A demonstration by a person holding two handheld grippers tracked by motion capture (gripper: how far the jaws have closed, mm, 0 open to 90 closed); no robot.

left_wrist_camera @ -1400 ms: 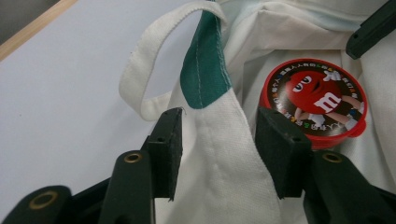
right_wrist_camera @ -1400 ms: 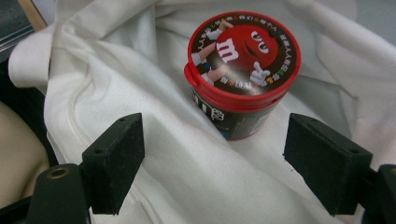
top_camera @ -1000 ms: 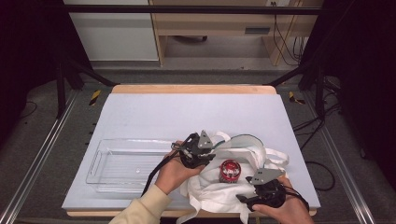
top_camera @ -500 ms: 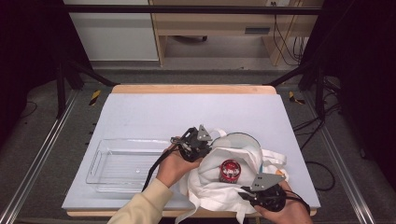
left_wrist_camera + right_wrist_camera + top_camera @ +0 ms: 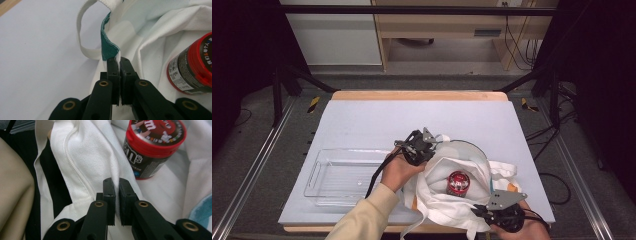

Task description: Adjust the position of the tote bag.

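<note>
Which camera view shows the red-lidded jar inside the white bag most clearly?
The right gripper view: the red-lidded jar is near, with lid top and label visible. The left gripper view shows the jar cut off at the frame edge. In the high view it is small, within the white bag.

clear plastic tray (image 5: 343,175) on grey table (image 5: 377,122)

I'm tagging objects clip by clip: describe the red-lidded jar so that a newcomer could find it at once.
Start at the grey table and go to the white cloth bag lying open at its near right edge, beside the clear plastic tray. The jar stands in the bag's mouth, between the two grippers that pinch the bag's rim. It is the only red thing there: a small dark tub with a red lid.
</note>
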